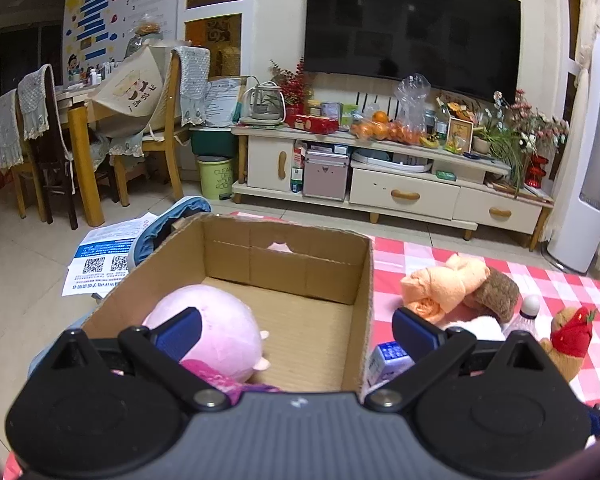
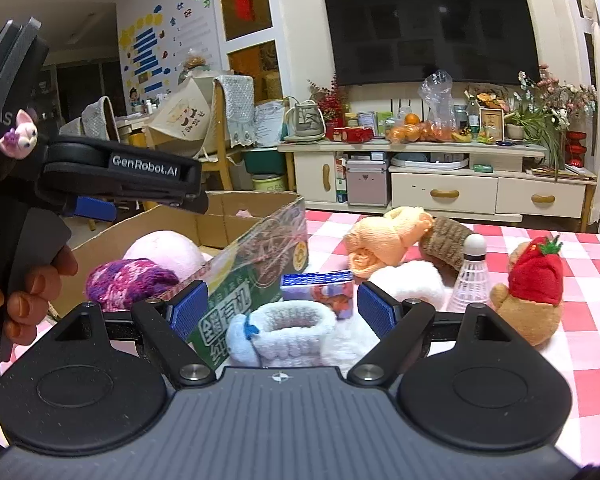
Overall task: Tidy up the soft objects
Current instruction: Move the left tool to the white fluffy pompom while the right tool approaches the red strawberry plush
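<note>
An open cardboard box (image 1: 284, 264) stands on the red-checked cloth. Inside it lie a pink plush ball (image 1: 212, 328) and a purple knit piece (image 2: 132, 280). My left gripper (image 1: 296, 334) hangs open and empty over the box's near right corner. My right gripper (image 2: 283, 308) is open just above a white and blue knit cuff (image 2: 288, 336), not touching it. A small printed carton (image 2: 320, 292) sits behind the cuff. To the right lie a white fluffy piece (image 2: 408, 284), an orange rolled cloth (image 2: 384, 240), a brown knit piece (image 2: 446, 244), a shuttlecock (image 2: 472, 276) and a strawberry-hat bear (image 2: 532, 292).
A hand (image 2: 32, 288) holds the left gripper (image 2: 152, 200) at the left of the right wrist view. Beyond the table stand a cream TV cabinet (image 1: 404, 192) under a dark TV (image 1: 412, 28). Wooden chairs (image 1: 168, 136) and printed papers (image 1: 104, 256) are on the floor at left.
</note>
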Tool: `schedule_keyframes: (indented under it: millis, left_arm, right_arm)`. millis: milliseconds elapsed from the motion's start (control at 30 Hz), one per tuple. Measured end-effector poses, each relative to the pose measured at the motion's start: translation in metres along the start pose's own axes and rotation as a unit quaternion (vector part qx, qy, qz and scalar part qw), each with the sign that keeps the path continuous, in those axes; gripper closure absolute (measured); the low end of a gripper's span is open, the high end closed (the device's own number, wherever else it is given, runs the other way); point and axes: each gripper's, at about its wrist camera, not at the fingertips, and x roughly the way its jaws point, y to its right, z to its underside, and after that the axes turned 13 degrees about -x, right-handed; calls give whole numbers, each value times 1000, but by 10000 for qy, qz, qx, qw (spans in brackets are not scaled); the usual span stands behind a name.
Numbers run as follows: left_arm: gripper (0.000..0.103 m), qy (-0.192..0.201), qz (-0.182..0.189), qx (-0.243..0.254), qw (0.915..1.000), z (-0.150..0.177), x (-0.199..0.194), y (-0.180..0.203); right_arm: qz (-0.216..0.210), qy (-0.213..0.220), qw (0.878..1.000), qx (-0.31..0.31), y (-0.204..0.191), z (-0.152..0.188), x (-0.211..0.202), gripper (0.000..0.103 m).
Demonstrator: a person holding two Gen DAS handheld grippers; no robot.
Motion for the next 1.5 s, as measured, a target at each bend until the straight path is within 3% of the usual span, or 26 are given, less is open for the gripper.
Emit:
schedule_keyframes:
  millis: [667,1033,1500]
  left_arm:
    - [1,-8,62,427,9991,16,1,37]
    - [1,-20,286,571,9980,22,2,54]
    - [1,-462,758,1397,9862,71,9,98]
  right_arm:
    - [384,-7,9989,252,31,14,-11,1]
    - [724,-106,9967,345,54,25,-18,1]
    - [1487,-525,9849,713,117,49,-7,0]
